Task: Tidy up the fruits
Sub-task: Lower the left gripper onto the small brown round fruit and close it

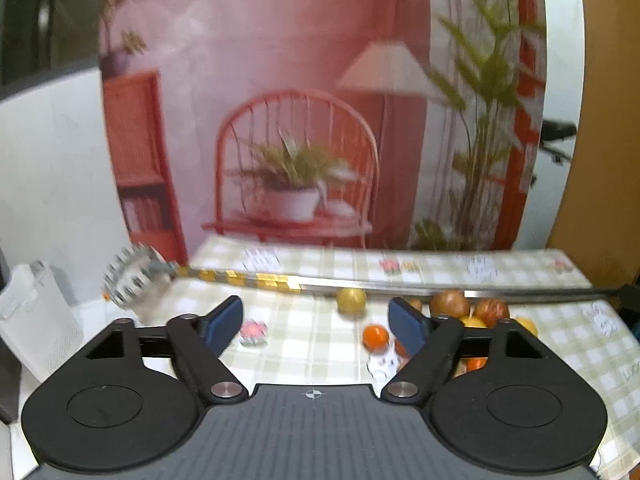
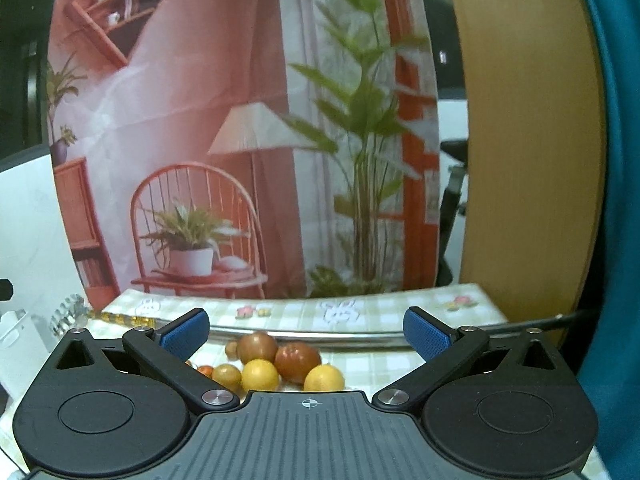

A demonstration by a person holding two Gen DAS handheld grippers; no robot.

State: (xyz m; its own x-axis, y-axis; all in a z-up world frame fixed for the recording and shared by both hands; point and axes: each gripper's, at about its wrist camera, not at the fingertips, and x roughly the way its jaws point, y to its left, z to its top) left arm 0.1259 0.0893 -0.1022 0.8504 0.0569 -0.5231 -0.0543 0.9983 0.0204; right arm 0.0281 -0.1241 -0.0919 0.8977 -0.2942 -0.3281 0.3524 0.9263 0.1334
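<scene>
Several round fruits lie on a checked tablecloth [image 1: 304, 344]. In the left wrist view a golden fruit [image 1: 351, 300] and an orange one [image 1: 375, 338] sit apart from a cluster of brown-red fruits [image 1: 450, 303] and yellow ones [image 1: 526, 325] at the right. My left gripper [image 1: 316, 316] hangs open above the cloth with nothing between its blue pads. In the right wrist view the cluster lies just ahead: two brown-red fruits [image 2: 297, 361], two yellow ones [image 2: 259, 375] and small golden ones [image 2: 226, 376]. My right gripper [image 2: 306, 326] is open and holds nothing.
A long metal rod [image 1: 400, 288] with a toothed wheel end [image 1: 136, 280] crosses the table behind the fruits, and its rod [image 2: 320, 336] also shows in the right wrist view. A printed room backdrop [image 1: 280, 120] stands at the far edge. A white bin [image 1: 36, 320] stands left of the table.
</scene>
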